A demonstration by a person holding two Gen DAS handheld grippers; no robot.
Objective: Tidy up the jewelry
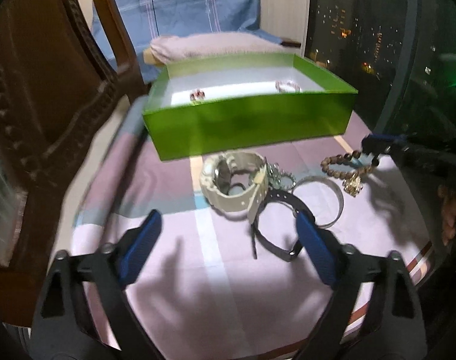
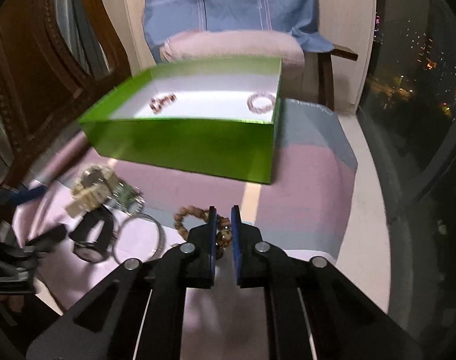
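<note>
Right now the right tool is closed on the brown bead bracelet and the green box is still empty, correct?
Not quite. The right tool is closed on the brown bead bracelet, but the green box already holds two bracelets, as the right wrist view shows.

A pink striped cloth [image 1: 174, 285] covered the table; behind stood a chair with blue fabric [image 2: 228, 3] and a dark window [image 1: 362, 30].

Both wrist views look steeply down, sharing the green box [image 1: 248, 126] closely.
</note>
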